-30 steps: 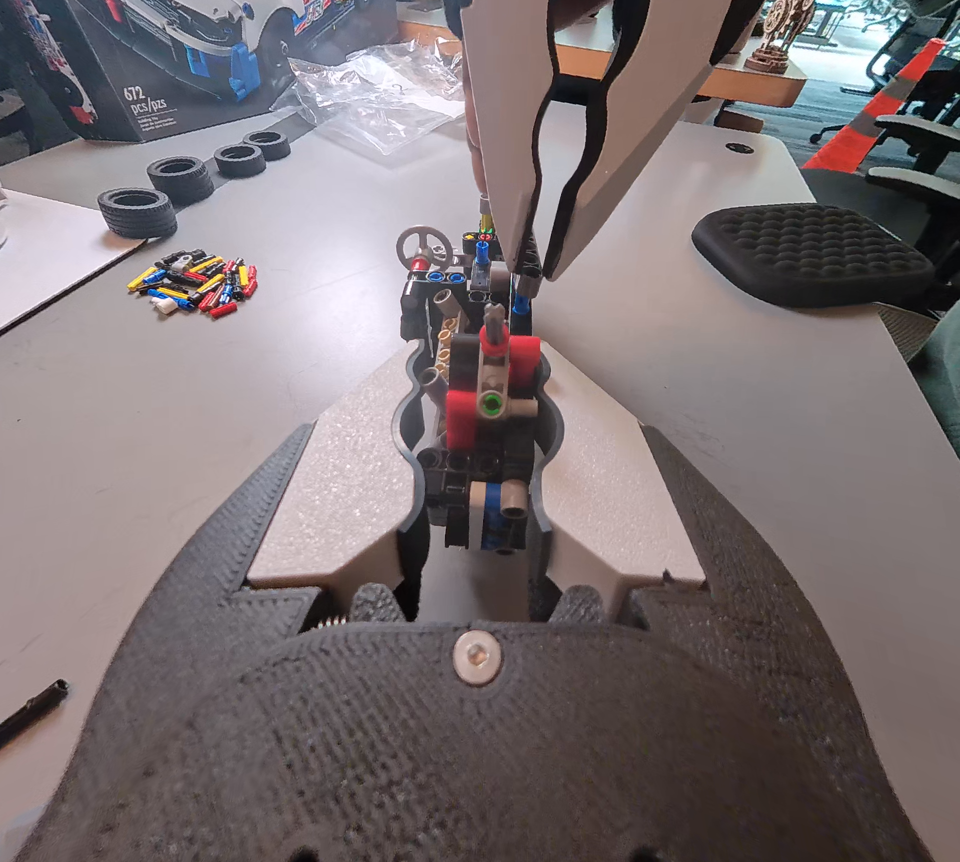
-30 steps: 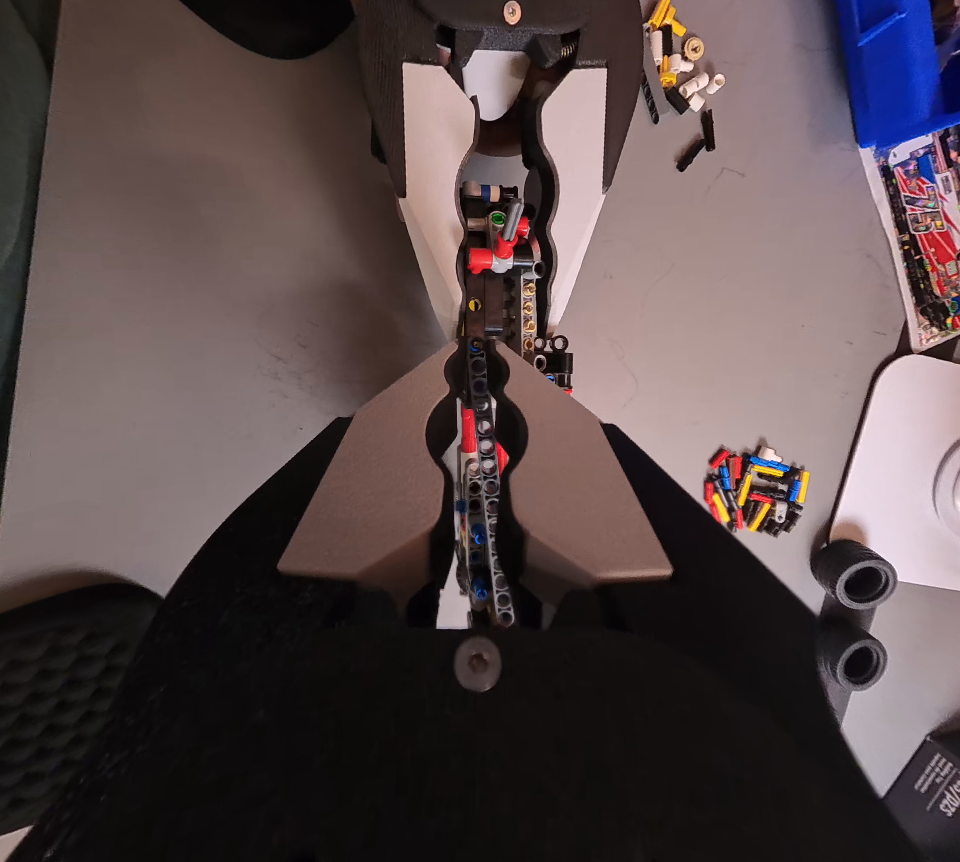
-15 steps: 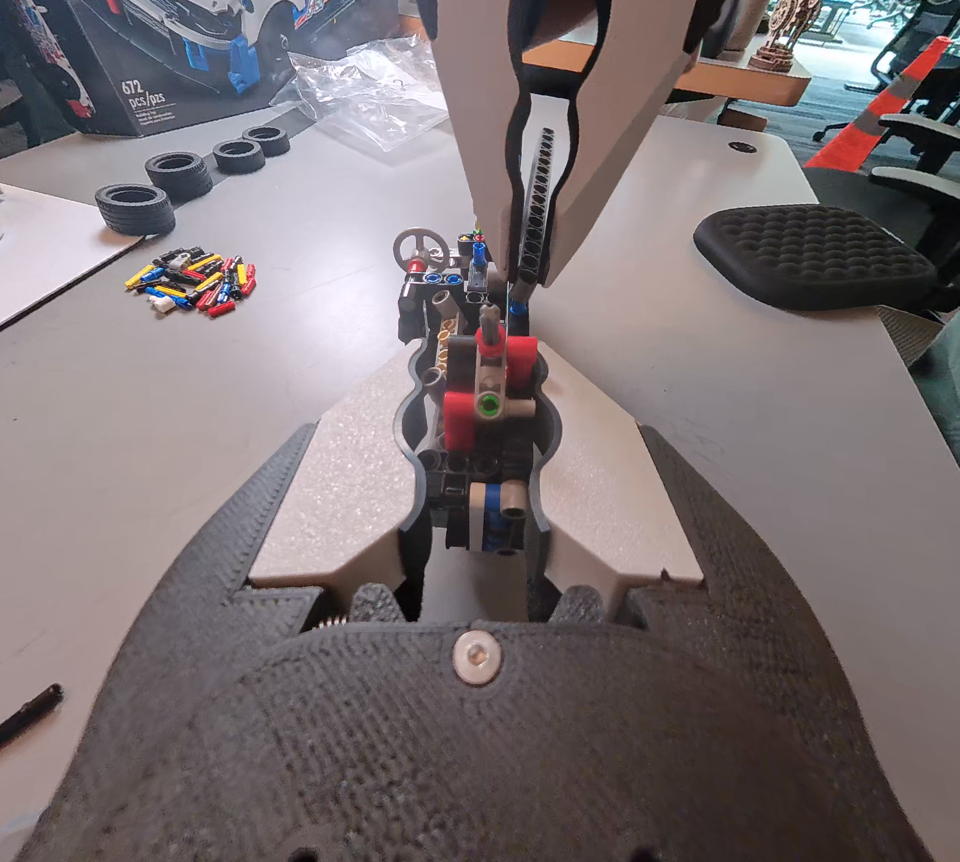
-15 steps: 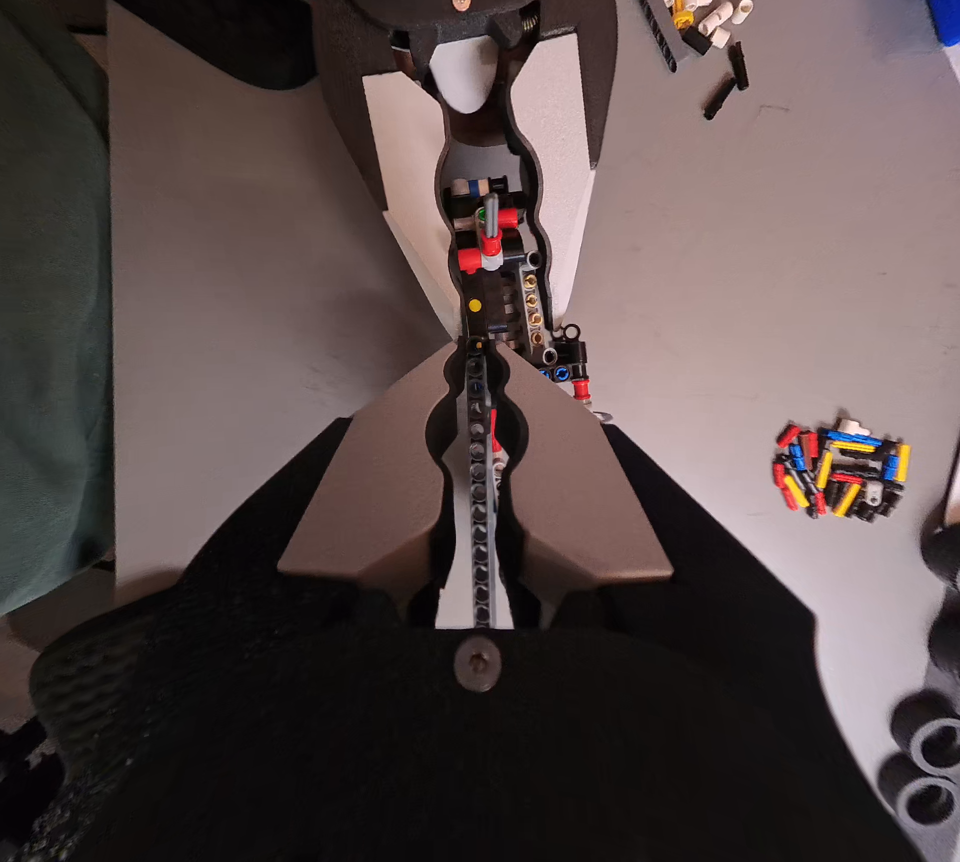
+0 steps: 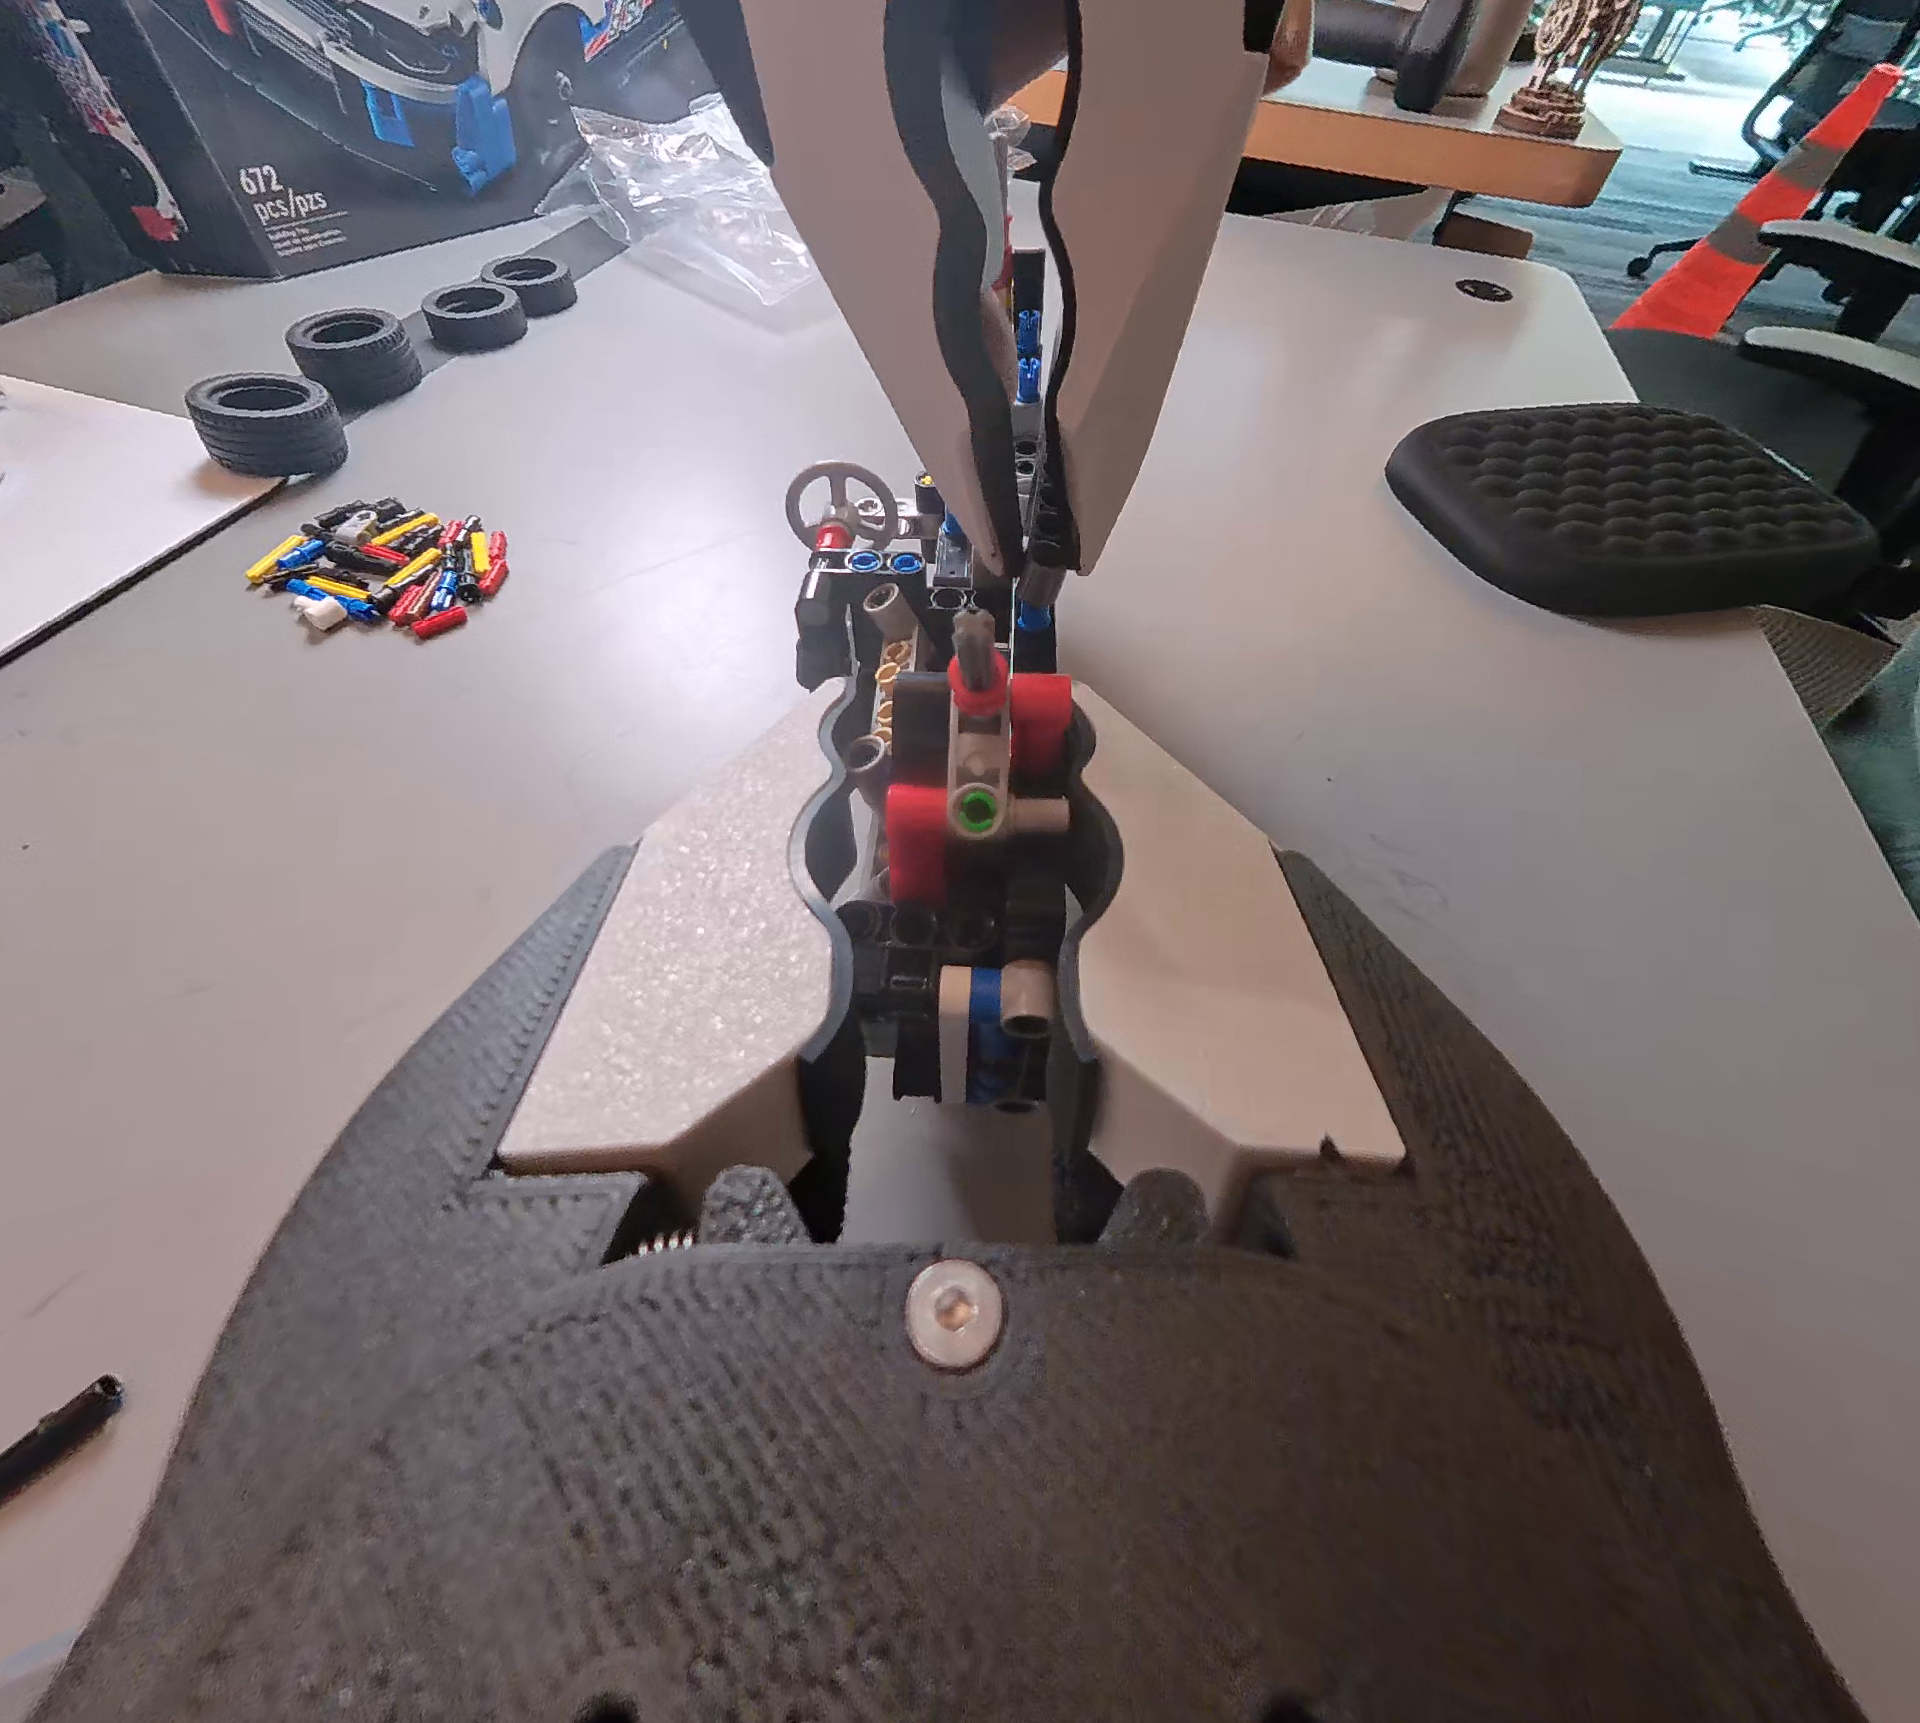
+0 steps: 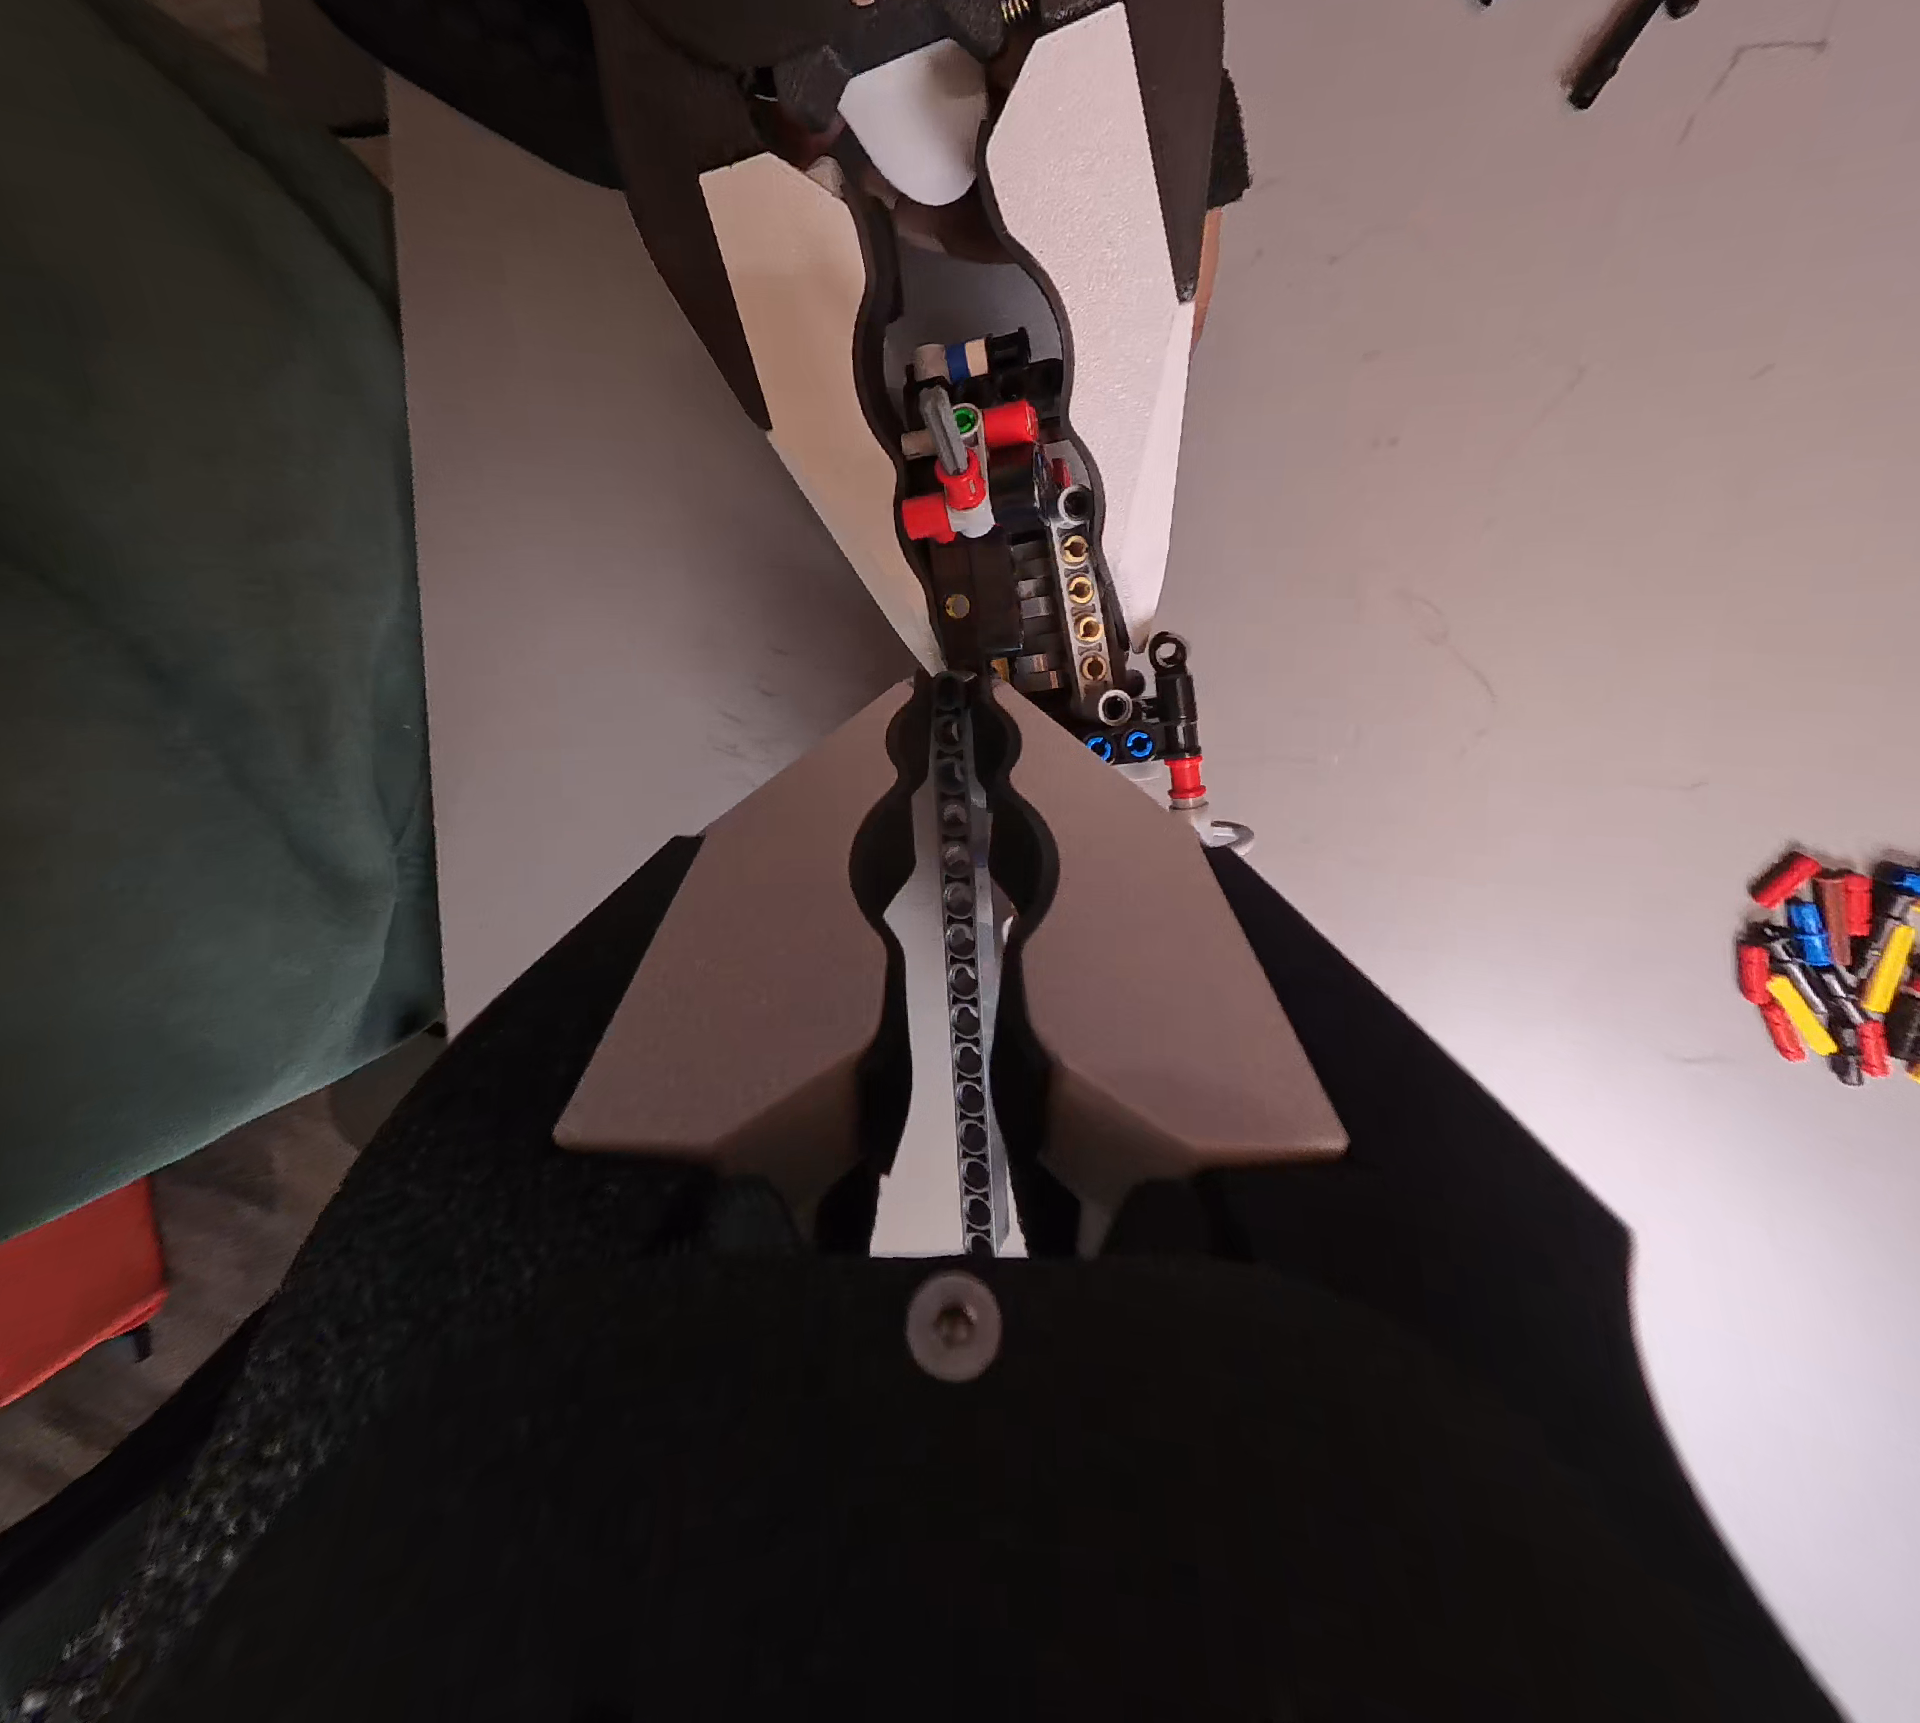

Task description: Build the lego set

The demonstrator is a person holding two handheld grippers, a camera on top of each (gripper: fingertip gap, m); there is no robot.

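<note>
My left gripper (image 5: pixel 961 852) clamps the half-built car frame (image 5: pixel 966 800) mid-frame; my right gripper (image 6: pixel 956 697) pinches a long black beam (image 6: pixel 961 946) lengthwise. Light, rigid plastic, likely pops apart; grip flat sides.

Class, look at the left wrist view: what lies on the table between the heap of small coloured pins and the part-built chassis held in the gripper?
Nothing: only bare grey table separates the pin heap from the chassis, as the left wrist view shows.

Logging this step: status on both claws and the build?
Left claw shut on the chassis assembly, resting on table. Right claw shut on long black beam, tip at the chassis. Nothing blocking.
</note>
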